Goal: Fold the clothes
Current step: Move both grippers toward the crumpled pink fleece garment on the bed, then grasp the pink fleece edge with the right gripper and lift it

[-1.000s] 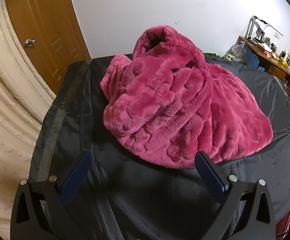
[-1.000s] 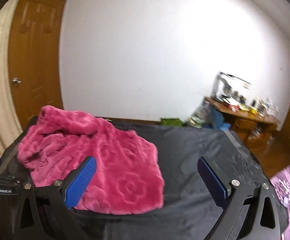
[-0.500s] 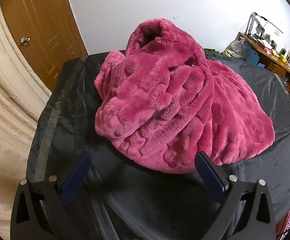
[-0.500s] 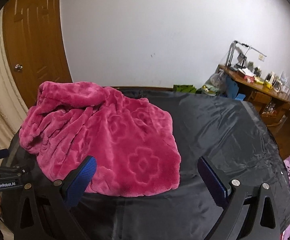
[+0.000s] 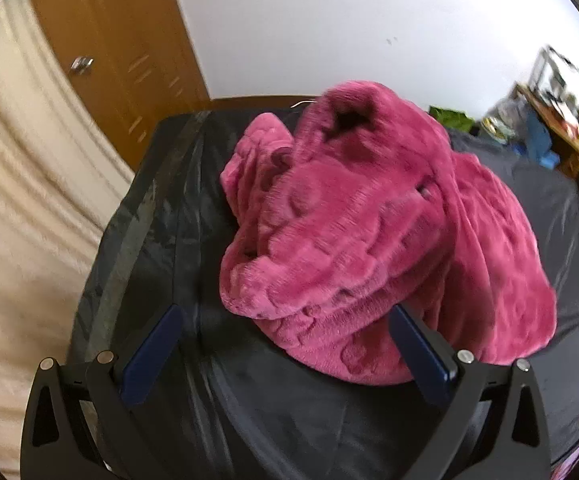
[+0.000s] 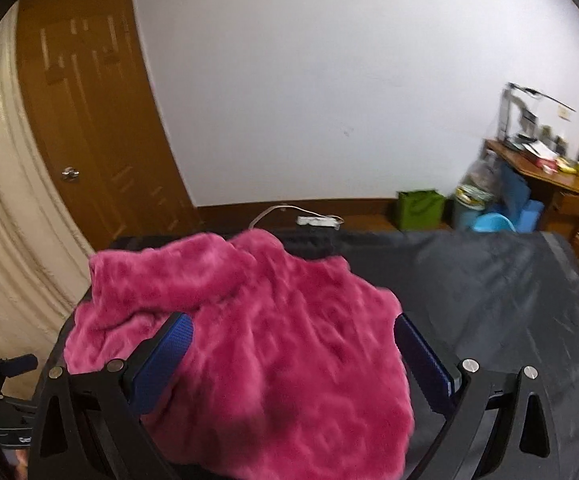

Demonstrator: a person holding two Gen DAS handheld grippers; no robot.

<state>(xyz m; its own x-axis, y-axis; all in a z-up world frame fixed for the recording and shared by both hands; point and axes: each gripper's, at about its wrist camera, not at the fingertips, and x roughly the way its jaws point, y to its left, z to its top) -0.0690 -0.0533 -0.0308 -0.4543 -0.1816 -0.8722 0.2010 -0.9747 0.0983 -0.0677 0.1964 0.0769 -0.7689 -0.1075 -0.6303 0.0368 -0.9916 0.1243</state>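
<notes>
The pink fleece garment (image 5: 361,232) lies in a crumpled heap on the black-covered surface (image 5: 161,216), toward the door side, with its hem spread out away from the door. Both grippers are spread wide and hold nothing. The left gripper (image 5: 285,354) hovers at the heap's near edge; the right gripper (image 6: 293,360) hangs over the hem, with fleece showing between its fingers.

The risk is likely a grab that takes several bunched layers at once, since the thick pile hides the true edges; a lift from there would drag the whole heap instead of opening it. The slick cover could also let the garment slide toward the surface edge near the door (image 6: 85,120).

Compared with half a second ago, the right gripper has moved in over the garment, which now fills its lower view. The left gripper has drawn back slightly and tilted, with more cover showing beside the heap.
</notes>
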